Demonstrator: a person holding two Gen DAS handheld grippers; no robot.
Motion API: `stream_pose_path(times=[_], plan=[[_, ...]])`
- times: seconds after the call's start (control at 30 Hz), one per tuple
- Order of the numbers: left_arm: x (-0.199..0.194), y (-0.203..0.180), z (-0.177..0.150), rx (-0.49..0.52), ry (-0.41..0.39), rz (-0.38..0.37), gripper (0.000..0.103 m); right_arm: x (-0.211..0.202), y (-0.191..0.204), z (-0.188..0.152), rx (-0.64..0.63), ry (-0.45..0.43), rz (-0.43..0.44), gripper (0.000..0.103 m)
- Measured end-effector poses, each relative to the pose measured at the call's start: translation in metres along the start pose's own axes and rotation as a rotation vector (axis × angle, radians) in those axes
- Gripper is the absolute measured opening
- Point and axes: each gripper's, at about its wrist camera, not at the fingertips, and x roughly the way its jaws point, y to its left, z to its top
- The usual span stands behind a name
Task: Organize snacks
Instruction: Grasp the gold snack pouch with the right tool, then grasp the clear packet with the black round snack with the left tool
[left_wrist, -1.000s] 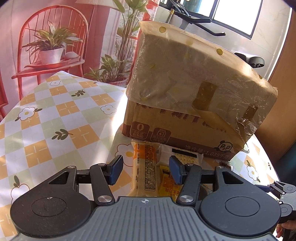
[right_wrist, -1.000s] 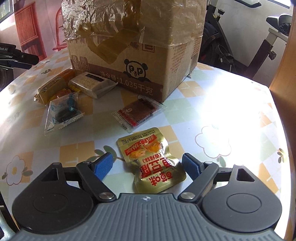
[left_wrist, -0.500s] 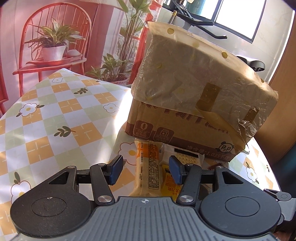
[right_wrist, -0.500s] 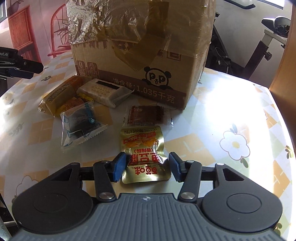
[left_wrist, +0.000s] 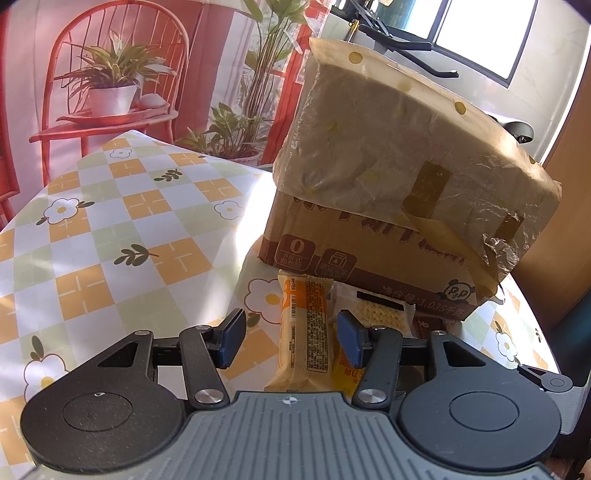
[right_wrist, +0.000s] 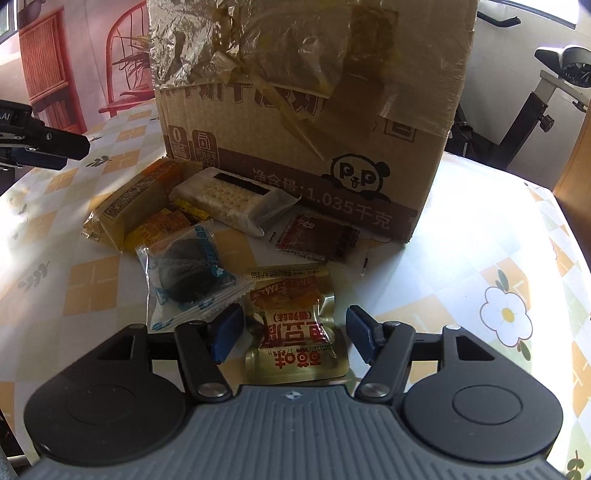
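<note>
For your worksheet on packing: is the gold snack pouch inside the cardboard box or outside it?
Outside. The gold snack pouch lies flat on the tablecloth in front of the cardboard box, between the right hand-held gripper's open jaws.

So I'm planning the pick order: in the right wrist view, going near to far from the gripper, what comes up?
right gripper → gold foil packet → dark red sachet → cardboard box.
</note>
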Motion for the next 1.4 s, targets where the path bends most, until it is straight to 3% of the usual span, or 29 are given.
stream_pose_path(times=[0.3,0.4,0.63,0.8,0.97,1.27,1.4], plan=[[0.004,0.001,-0.002,0.007,0.014,-0.001,0.057,-0.003,0.005,-0.004,0.022,-0.035,0.003,0.049],[0.004,0.001,-0.004,0.01,0.018,-0.003,0.057,-0.008,0.002,-0.006,0.05,-0.05,-0.002,0.037],[0.005,0.001,-0.005,0.018,0.028,-0.006,0.057,-0.025,-0.002,-0.012,0.144,-0.105,-0.009,0.031],[0.006,-0.002,-0.007,0.034,0.04,-0.018,0.056,-0.034,-0.001,-0.002,0.143,-0.14,-0.018,0.031],[0.004,-0.001,-0.009,0.041,0.054,-0.043,0.056,-0.02,0.002,0.005,0.106,-0.104,-0.021,0.031],[0.012,0.001,-0.015,0.029,0.12,-0.058,0.056,-0.033,0.044,-0.003,0.05,-0.071,0.145,0.03],[0.016,-0.003,-0.022,0.024,0.157,-0.087,0.056,-0.039,0.039,0.002,0.066,-0.111,0.096,0.03]])
